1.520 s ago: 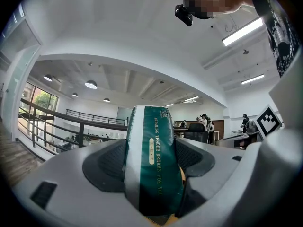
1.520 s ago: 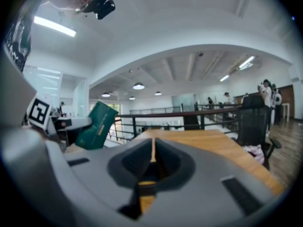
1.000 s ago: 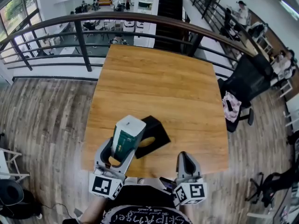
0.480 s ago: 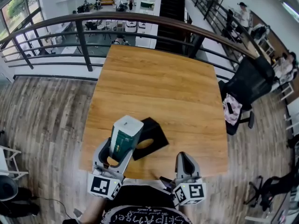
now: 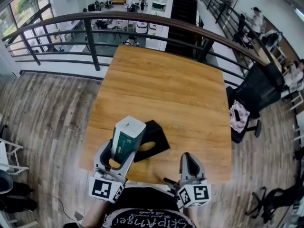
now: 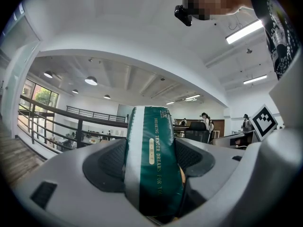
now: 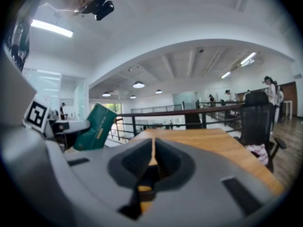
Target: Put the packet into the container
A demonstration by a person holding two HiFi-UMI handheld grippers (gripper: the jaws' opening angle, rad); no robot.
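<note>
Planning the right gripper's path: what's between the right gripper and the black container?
Only bare wooden table lies between the right gripper and the black container, as the head view shows. The left gripper holds the packet at the container's other side.

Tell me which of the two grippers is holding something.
The left gripper: its jaws are shut on the green packet. The right gripper has its jaws together with nothing between them.

Wooden table (image 5: 161,84) beside curved dark railing (image 5: 91,44); plank floor (image 5: 42,113); black chair (image 5: 256,87) at right; ceiling strip lights (image 6: 244,31).
</note>
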